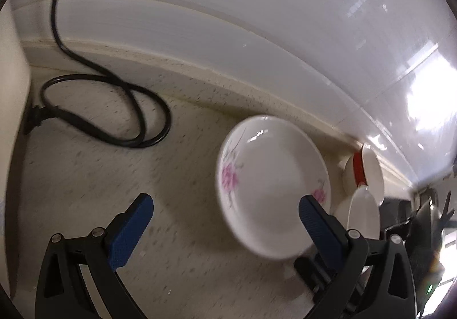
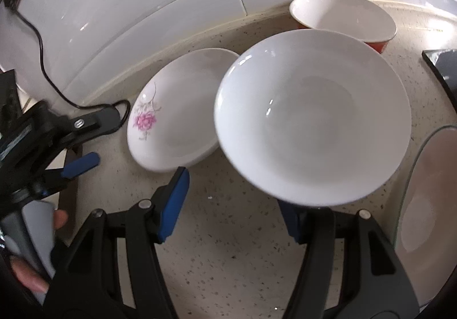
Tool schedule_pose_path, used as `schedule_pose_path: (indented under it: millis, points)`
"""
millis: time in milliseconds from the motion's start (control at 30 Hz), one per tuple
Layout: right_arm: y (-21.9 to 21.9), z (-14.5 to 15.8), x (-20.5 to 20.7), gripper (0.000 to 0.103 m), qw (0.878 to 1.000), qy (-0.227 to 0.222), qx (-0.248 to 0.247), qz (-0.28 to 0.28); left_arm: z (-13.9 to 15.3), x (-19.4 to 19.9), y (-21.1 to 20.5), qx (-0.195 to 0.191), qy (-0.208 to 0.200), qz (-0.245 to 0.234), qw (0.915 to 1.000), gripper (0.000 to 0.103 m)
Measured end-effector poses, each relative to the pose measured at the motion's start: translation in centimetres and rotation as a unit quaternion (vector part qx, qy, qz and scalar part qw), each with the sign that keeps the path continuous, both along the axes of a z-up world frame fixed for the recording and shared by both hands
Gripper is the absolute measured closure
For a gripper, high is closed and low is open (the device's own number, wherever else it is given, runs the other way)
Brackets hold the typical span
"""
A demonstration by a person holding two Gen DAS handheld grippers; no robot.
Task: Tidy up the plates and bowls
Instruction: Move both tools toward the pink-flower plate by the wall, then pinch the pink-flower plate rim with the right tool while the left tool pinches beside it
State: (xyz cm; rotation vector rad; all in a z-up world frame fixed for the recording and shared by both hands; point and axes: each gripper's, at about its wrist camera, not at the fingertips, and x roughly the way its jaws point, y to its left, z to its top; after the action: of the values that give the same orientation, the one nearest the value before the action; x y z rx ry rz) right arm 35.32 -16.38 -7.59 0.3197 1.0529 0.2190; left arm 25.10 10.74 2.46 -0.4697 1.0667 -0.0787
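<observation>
Stacking step judged in hand. Right gripper (image 2: 237, 201) jaws spread, nothing visibly pinched; plain white dish (image 2: 312, 116) over far finger, empty, beside flowered plate (image 2: 174, 110), also empty, on speckled counter (image 2: 228, 247). Left gripper (image 1: 225, 213) released. Next: seat dish squarely before stacking. Red-sided bowl (image 2: 342, 16) behind, empty.

Speckled countertop (image 1: 85, 176) meets glossy white tiled wall (image 1: 228, 4).

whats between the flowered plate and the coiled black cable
Only bare speckled counter lies between the flowered plate and the black cable, as the left wrist view shows.
</observation>
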Motion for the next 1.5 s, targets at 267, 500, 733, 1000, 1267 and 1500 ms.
schedule_pose_path:
  millis: [267, 500, 733, 1000, 1267, 1500]
  points:
    - [1.6, 0.1, 1.0, 0.038, 1.0, -0.001, 0.02, 0.002, -1.1, 3.0, 0.2, -0.006, 0.012, 0.003, 0.9999, 0.001]
    - [2.8, 0.2, 1.9, 0.037, 1.0, -0.004, 0.023, -0.005, -2.2, 4.9, 0.0, -0.013, 0.023, -0.003, 0.9997, 0.004]
    - [3.4, 0.3, 1.6, 0.037, 1.0, -0.007, 0.017, 0.001, -2.4, 7.7, -2.4, 0.009, 0.015, -0.025, 0.9995, 0.013]
    - [4.7, 0.5, 0.7, 0.037, 1.0, -0.012, 0.004, 0.019, -2.3, 9.9, -4.4, 0.073, 0.015, -0.059, 0.9955, 0.02]
    - [5.7, 0.8, 0.8, 0.037, 0.999, -0.017, -0.002, 0.036, -2.3, 9.6, -4.9, 0.136, 0.013, -0.07, 0.9881, 0.061]
    - [8.2, 1.6, -0.7, 0.037, 0.993, -0.041, -0.018, 0.109, -2.7, 8.1, -3.3, 0.133, 0.012, -0.048, 0.9899, 0.062]
